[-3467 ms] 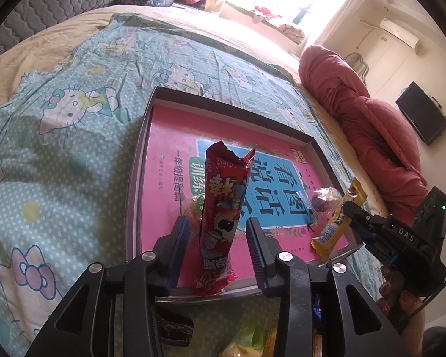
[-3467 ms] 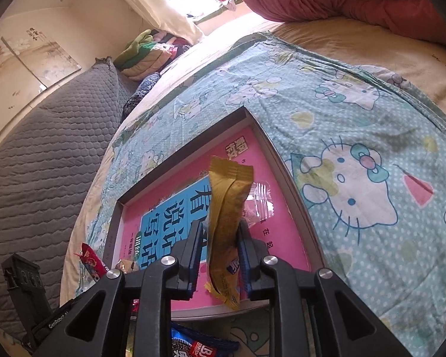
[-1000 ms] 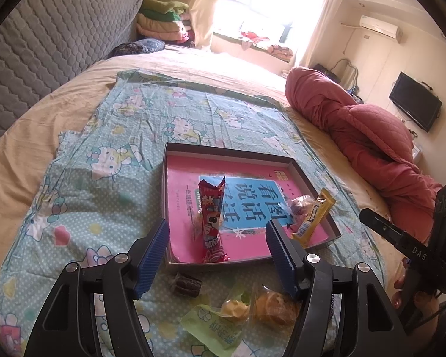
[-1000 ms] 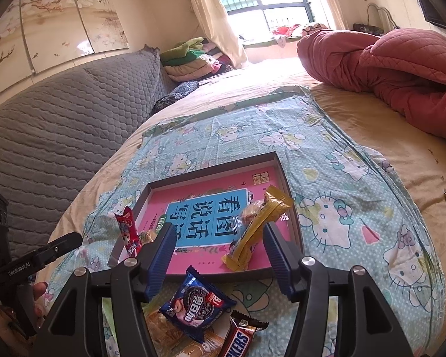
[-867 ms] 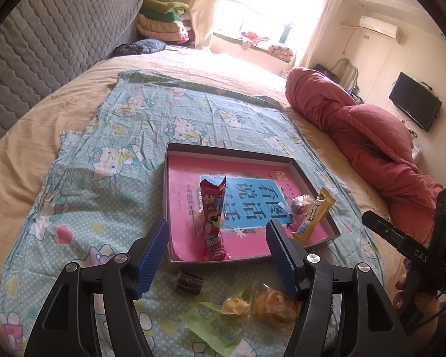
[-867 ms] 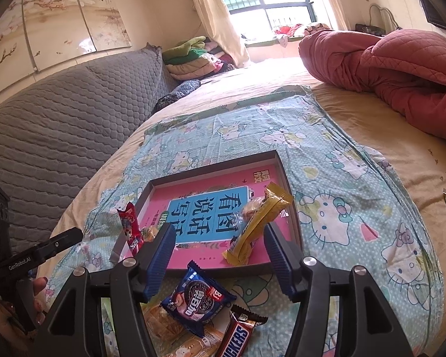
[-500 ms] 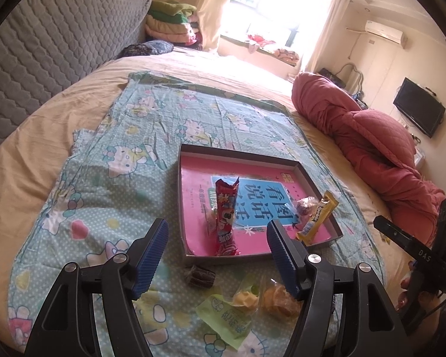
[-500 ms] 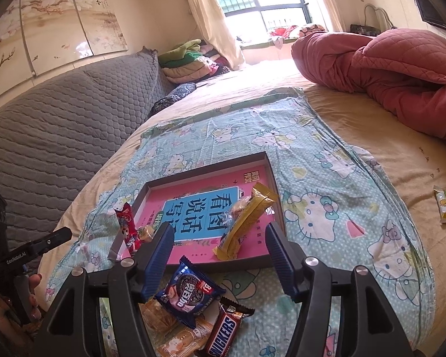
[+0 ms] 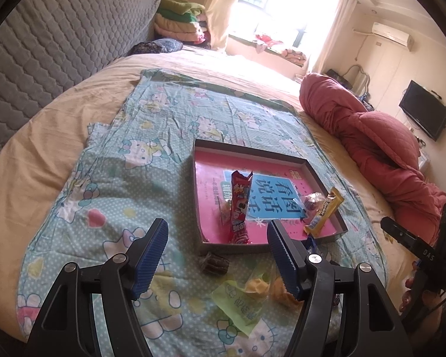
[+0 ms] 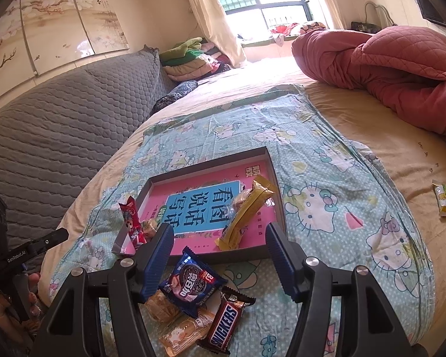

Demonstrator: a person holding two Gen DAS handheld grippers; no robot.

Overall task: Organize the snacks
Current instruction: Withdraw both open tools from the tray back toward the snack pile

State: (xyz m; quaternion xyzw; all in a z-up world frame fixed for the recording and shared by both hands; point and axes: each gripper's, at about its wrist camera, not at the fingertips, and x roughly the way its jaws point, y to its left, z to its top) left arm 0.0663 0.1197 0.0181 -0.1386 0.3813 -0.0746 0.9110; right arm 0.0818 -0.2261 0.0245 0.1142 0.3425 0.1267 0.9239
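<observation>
Bedsheet (image 9: 151, 160) lies bare left of the tray (image 9: 194, 184).

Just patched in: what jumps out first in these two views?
A shallow tray with a bright pink lining sits mid-bedsheet, a red snack packet and a yellow bar propped inside. Loose snacks lie before its near edge: a blue cookie pack and a Snickers bar. A rumpled red quilt fills the far right.

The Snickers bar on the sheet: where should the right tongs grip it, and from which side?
Grip the Snickers bar across its narrow width at mid-length, coming from above. It lies flat and slanted on the sheet, with its upper end tucked against the blue cookie pack; the side away from the pack looks free. The right tongs are open.
</observation>
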